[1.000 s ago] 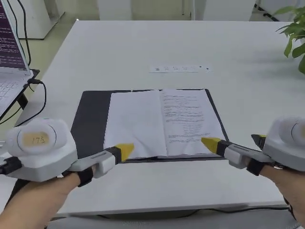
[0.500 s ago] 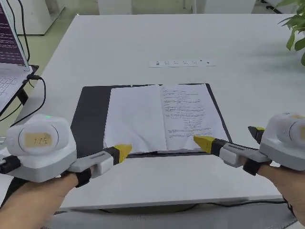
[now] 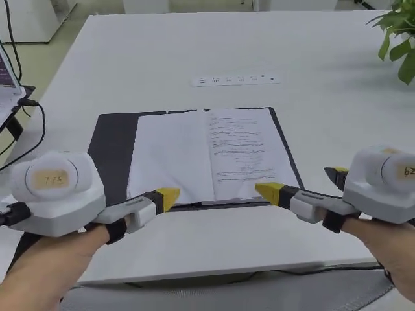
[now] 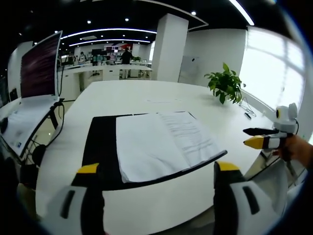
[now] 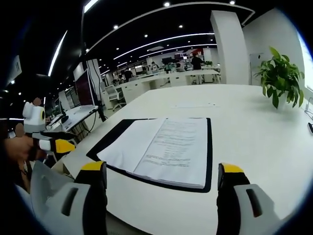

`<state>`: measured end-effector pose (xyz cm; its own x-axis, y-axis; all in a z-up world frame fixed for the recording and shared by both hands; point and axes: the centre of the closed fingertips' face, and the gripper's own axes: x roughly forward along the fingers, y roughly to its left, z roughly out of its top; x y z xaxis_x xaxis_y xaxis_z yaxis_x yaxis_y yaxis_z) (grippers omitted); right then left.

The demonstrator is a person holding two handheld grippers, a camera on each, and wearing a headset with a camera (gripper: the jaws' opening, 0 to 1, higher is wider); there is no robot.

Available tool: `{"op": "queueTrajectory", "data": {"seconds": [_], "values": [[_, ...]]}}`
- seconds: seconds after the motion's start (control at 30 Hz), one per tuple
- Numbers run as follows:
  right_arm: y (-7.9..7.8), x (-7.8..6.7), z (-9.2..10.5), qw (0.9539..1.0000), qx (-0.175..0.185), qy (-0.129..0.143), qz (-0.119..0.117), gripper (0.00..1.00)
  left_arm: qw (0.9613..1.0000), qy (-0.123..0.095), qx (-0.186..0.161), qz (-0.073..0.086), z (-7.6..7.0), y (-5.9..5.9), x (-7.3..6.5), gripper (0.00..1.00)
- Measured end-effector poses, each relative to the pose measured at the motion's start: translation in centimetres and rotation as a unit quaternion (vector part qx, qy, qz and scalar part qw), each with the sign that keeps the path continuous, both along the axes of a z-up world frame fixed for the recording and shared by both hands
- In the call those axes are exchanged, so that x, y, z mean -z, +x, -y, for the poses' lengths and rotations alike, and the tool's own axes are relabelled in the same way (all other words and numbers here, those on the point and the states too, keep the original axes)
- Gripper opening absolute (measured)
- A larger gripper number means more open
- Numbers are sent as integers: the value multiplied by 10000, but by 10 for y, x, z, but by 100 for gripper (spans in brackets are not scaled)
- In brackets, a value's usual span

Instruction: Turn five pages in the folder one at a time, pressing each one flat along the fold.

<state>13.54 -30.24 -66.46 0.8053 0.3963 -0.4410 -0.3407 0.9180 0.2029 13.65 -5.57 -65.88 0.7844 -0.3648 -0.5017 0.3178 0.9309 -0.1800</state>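
The folder point(image 3: 110, 149) lies open on the white table, black cover underneath. Its left page point(image 3: 168, 152) is blank and its right page point(image 3: 243, 152) is printed; both lie flat. My left gripper point(image 3: 162, 197) hovers open at the folder's near edge, its yellow tip over the left page's bottom corner. My right gripper point(image 3: 303, 181) is open too, one yellow tip by the printed page's lower right corner. In the left gripper view the jaws point(image 4: 157, 168) stand wide apart before the folder point(image 4: 102, 147). The right gripper view shows the same wide gap point(image 5: 162, 167) before the folder point(image 5: 112, 134).
A white power strip point(image 3: 233, 80) lies beyond the folder. A laptop point(image 3: 5, 71) with a black cable point(image 3: 35, 123) sits off the table's left edge. A potted plant point(image 3: 395, 32) stands far right. The table's front edge runs just below the grippers.
The head camera has tilted and shifted. My right gripper's tip has edged slightly left along the folder's near edge. The pages and the left gripper are as before.
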Motion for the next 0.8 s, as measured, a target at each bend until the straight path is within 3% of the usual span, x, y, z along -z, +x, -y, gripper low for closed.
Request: {"op": "queueTrajectory", "data": {"seconds": [0.37, 0.8], "values": [[-4, -5, 22, 9997, 226, 101, 68, 85, 9984, 4, 560, -73, 63, 20, 12, 80], [-2, 2, 37, 9994, 264, 236, -23, 80, 9926, 115, 1198, -184, 126, 45, 38, 72]]}}
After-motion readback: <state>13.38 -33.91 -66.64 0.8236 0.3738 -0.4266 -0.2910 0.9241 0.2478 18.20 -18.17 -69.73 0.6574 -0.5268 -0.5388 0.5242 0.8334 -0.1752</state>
